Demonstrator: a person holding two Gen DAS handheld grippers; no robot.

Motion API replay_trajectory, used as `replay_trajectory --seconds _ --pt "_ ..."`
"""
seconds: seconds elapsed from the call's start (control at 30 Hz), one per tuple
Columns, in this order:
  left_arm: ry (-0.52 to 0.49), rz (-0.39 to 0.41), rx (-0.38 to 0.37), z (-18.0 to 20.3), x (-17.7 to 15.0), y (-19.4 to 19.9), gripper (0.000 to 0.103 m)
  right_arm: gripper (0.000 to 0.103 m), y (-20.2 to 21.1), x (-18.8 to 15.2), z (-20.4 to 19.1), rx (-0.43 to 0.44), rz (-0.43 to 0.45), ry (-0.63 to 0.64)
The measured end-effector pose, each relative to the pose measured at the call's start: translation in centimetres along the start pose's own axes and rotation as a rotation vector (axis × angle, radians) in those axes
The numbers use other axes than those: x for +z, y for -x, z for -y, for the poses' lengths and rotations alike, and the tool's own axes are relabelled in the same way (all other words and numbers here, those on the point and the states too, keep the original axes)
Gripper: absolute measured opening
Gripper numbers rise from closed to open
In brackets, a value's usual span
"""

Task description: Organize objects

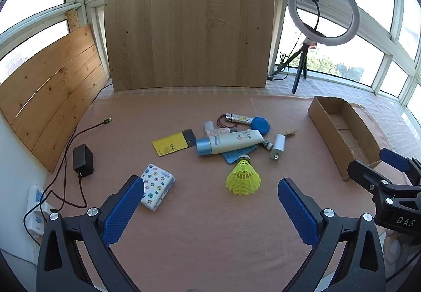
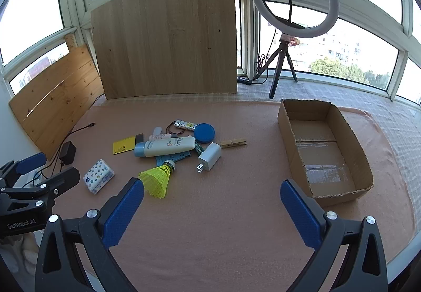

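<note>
Looking at the pile (image 2: 171,146) mid-tabletop, left of the empty cardboard box (image 2: 325,150): both hand-held grippers, left (image 1: 210,209) and right (image 2: 211,210), hover spread wide, holding nothing. Risk: overlapping items drag neighbours, and the shuttlecock (image 2: 158,179) could roll.

Super bright daylight pouring in from the windows (image 1: 342,60) beyond the fingers (image 1: 123,210), blown-out white glass, soft shadows, everything sharp, though heavy fisheye bending plus dark vignetted corners.
</note>
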State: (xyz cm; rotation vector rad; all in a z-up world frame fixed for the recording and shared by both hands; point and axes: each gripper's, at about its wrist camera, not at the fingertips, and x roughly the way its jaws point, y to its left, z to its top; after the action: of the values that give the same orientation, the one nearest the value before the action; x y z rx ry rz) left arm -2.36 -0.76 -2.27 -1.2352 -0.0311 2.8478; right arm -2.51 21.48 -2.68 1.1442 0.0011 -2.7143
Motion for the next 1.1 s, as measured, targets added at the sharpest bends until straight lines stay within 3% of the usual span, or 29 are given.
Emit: replay_trajectory --seconds 1.1 --pt "-0.02 -0.025 -0.033 0.6 -0.1 -1.6 0.103 0.103 -1.1 0.0 0.4 0.009 -0.041 -0.034"
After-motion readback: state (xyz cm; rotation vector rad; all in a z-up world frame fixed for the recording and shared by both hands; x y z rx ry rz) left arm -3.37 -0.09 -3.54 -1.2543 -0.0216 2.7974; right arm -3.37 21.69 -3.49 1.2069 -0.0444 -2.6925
